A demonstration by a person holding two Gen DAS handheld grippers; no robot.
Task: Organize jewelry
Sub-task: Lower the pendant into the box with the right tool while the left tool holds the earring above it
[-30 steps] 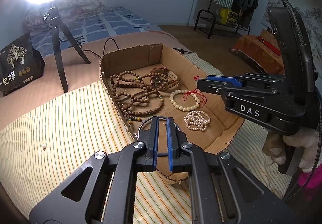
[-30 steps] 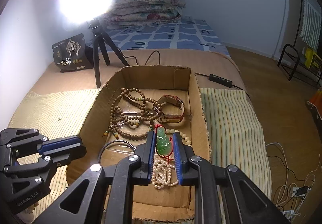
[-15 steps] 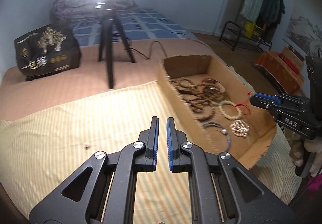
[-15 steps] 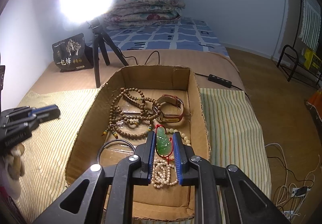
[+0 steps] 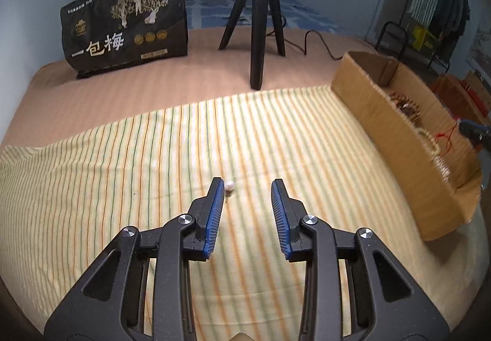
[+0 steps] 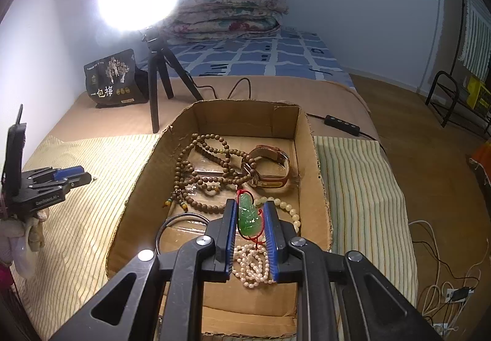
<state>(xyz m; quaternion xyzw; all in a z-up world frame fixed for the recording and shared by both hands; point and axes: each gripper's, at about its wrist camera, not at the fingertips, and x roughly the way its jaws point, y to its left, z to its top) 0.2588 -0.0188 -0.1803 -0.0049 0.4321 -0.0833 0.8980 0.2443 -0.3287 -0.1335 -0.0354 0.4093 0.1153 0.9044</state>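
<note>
Left gripper (image 5: 247, 198): jaws just opening, spread over striped cloth (image 5: 122, 172); small pearl (image 5: 229, 186) by left pad, unheld
Right gripper (image 6: 249, 220): pinching green pendant (image 6: 249, 215) above cardboard box (image 6: 147, 169)
Pendant axis: lengthwise along the fingers, upright

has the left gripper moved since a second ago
Yes. The left gripper left the cardboard box, swung left over the striped cloth toward a small white bead, jaws just opening.

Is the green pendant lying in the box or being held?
Held: the right hand-held gripper pinches the green pendant between its blue pads, above the cardboard box.
</note>
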